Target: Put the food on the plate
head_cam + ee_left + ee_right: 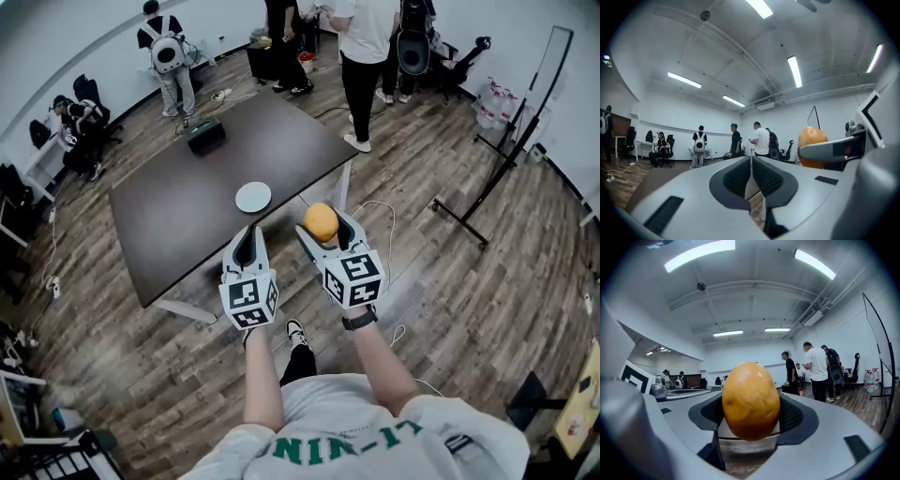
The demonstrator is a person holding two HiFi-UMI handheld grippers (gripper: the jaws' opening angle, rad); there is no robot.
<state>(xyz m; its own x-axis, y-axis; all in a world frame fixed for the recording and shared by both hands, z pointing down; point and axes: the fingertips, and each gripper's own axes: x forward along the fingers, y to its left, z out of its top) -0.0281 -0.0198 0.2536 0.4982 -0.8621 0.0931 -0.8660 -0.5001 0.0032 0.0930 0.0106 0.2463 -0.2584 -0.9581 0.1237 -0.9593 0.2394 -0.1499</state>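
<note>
Bench [169, 216] top is mostly bare. The only things on it are a white plate [253, 197] near the front edge and a black box [205, 136] at the far end, well apart from each other. There is open surface all round the plate.

Right claw [323, 225] is off the plate's right, its gap filled by an orange egg-shaped fruit [321, 219]. Nothing stands between it and the plate. Left claw [247, 234], jaws together, sits just in front of the plate and crowds the approach from the front edge.

People [361, 56] stand past the far corner and a black floor stand [506, 159] is off to the right, both well clear of the bench.
</note>
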